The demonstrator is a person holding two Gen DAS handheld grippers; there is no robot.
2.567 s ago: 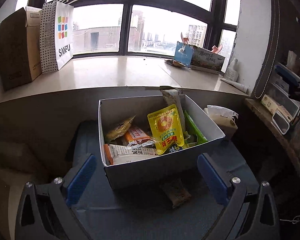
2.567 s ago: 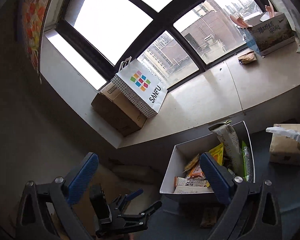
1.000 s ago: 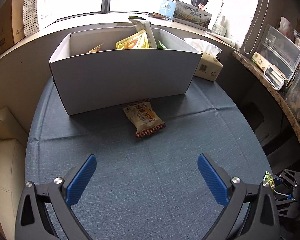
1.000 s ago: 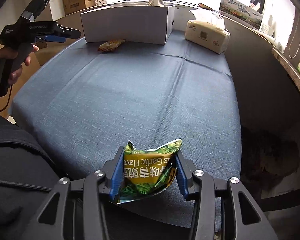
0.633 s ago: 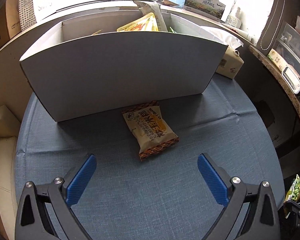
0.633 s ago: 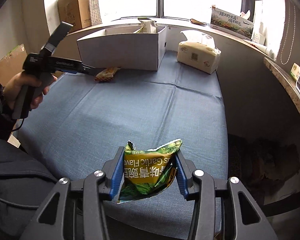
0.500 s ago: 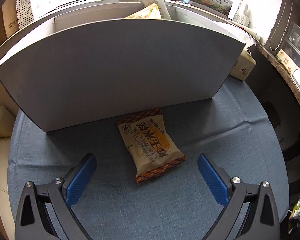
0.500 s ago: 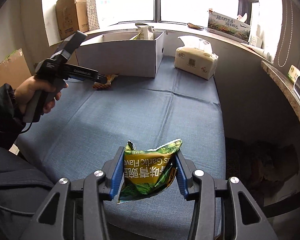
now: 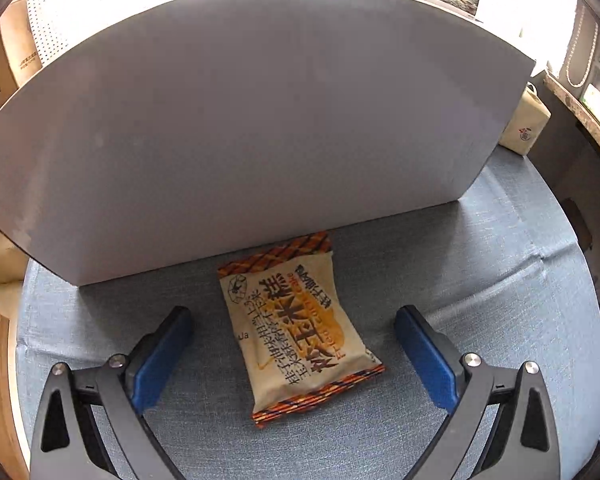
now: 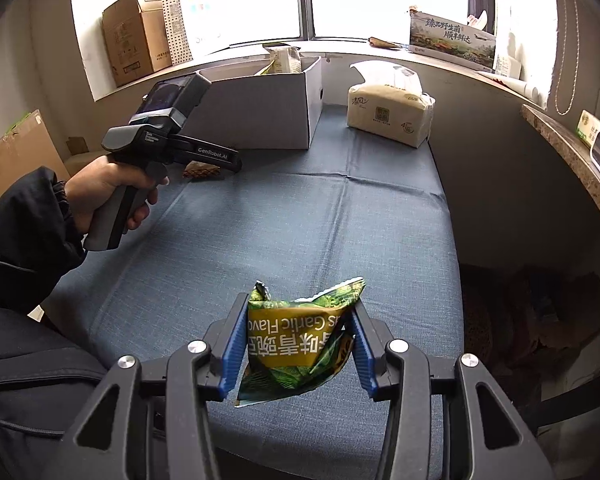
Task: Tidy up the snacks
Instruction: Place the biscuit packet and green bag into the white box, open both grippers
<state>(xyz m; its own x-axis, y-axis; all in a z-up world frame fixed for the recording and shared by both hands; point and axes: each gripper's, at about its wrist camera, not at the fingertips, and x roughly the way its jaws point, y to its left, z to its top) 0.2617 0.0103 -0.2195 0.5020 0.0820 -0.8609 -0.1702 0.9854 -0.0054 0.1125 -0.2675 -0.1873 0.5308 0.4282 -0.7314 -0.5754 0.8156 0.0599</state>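
Tan snack packet with brown-and-orange striped ends, flat on the blue cloth-covered table, top end just at the foot of the white cardboard box and tilted a little against the box wall. Straddled by the left gripper, blue fingers spread wide to either side of the packet and clear of it, having just been closing a little, with the packet lying between them untouched. From the right wrist view, same left gripper low over the packet in front of the box, gripped by a hand in a dark sleeve. Green garlic-flavour snack bag clamped between the fingers of the right gripper, crumpled, print upside down, raised above the near part of the table. More snack packs poking above the box rim. Pack of tissues on the table just right of the box. Behind, a windowsill with a brown carton, a dotted paper bag and a long printed box.
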